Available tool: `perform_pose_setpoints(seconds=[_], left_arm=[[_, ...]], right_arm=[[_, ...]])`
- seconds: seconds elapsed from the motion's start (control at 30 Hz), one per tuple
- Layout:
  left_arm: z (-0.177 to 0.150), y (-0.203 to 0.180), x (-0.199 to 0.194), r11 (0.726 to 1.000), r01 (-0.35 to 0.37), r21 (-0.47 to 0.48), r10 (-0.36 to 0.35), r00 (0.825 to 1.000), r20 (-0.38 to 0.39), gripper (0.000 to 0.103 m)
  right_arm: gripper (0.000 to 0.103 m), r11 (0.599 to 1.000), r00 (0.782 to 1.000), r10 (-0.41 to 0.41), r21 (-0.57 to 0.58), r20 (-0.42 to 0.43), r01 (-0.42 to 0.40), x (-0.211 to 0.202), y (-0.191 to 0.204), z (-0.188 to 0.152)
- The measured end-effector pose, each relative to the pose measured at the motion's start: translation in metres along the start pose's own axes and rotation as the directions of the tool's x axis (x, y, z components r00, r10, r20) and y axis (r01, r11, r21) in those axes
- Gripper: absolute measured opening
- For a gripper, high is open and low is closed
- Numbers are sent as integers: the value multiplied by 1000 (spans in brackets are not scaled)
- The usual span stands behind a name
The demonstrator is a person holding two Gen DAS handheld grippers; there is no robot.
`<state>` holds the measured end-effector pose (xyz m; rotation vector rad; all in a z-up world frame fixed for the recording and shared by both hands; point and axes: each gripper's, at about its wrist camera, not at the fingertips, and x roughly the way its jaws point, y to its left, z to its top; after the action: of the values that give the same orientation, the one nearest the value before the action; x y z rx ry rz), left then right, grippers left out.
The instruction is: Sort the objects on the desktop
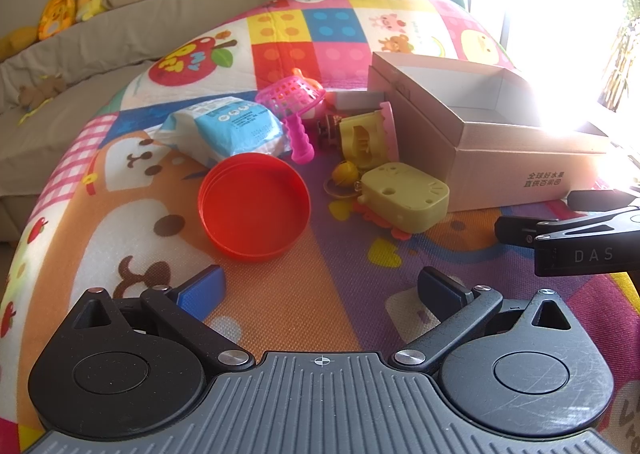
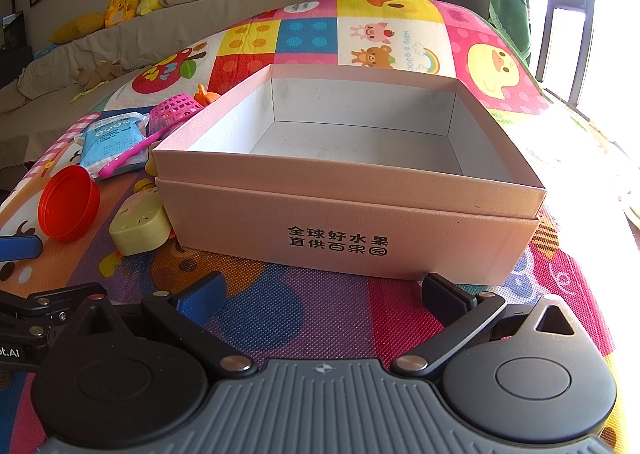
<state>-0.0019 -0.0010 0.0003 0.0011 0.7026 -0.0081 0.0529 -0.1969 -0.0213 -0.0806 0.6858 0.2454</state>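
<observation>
On inspection I found both tools idle above the play mat (image 2: 304, 306): the left gripper (image 1: 320, 286) had its fingers spread wide with nothing between them, and the right gripper (image 2: 322, 290) was likewise spread and empty. The cardboard box (image 2: 348, 230) stood directly ahead of my right tool, its interior bare, so I judged the sorting had not yet begun. The loose items lay in a cluster just left of the box: a red lid (image 1: 254, 208) nearest my left tool, a yellow toy block (image 1: 404, 200) touching or nearly touching the box wall, a pink scoop (image 1: 294, 108) resting partly on a blue-and-white packet (image 1: 228, 130). The next move, in my judgement, called for advancing the left tool over the lid's rim, closing on one edge, then carrying it rightward over the box wall.
</observation>
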Motion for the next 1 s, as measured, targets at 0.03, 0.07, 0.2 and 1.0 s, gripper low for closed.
perform_pose_setpoints(seconds=[0.03, 0.07, 0.2, 1.0], left_arm=[[0, 0, 0, 1000, 0, 0, 0, 1000, 0, 103], [0, 0, 0, 1000, -1, 1, 1, 1000, 0, 103], [0, 0, 0, 1000, 2, 0, -2, 1000, 0, 103], [20, 60, -48, 989, -98, -110, 117, 975, 188, 103]], right_arm=[[103, 1000, 1000, 0, 0, 0, 0, 0, 0, 0], [103, 1000, 1000, 0, 0, 0, 0, 0, 0, 0], [103, 1000, 1000, -1, -2, -1, 1, 0, -1, 1], [103, 992, 989, 116, -37, -91, -120, -29, 27, 1]])
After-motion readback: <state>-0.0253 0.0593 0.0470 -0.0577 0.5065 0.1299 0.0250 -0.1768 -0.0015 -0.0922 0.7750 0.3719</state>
